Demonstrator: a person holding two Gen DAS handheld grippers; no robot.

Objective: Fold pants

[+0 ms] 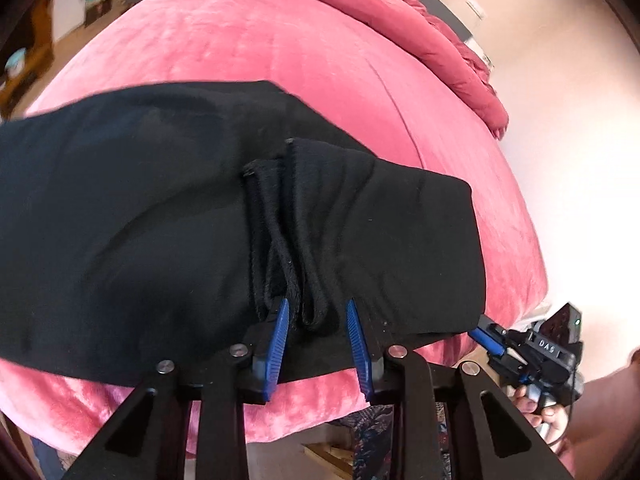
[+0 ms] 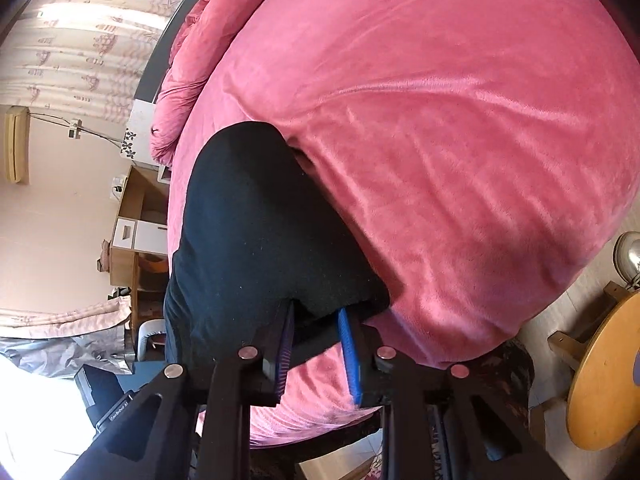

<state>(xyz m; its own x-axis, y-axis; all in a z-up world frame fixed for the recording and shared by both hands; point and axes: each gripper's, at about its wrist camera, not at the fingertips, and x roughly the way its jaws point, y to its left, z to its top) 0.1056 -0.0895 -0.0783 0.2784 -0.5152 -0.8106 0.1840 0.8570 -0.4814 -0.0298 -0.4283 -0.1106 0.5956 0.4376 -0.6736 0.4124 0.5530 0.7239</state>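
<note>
Left wrist: pants (image 1: 160,208) at bed (image 1: 280,60) edge.

Bed (image 2: 460,120) is covered by a pink plush blanket (image 1: 280,40). A bunched pink duvet (image 1: 420,28) is piled along the far edge of the bed. A patterned curtain (image 2: 80,20) is seen in the right wrist view, backlit. A wall-mounted unit (image 2: 16,144) and a small white box with trailing cable (image 2: 76,128) are fixed to the pale wall (image 2: 52,220). A wooden shelf unit (image 2: 136,224) is placed beside the bed, with white boxes (image 2: 136,236) on it. A round wooden stool (image 2: 604,372) is seen at the bed's near corner, on the floor. A wood piece (image 1: 328,456) and a patterned rug (image 1: 376,432) are visible below the bed edge. Background furniture in the left wrist view is too blurred to identify.
</note>
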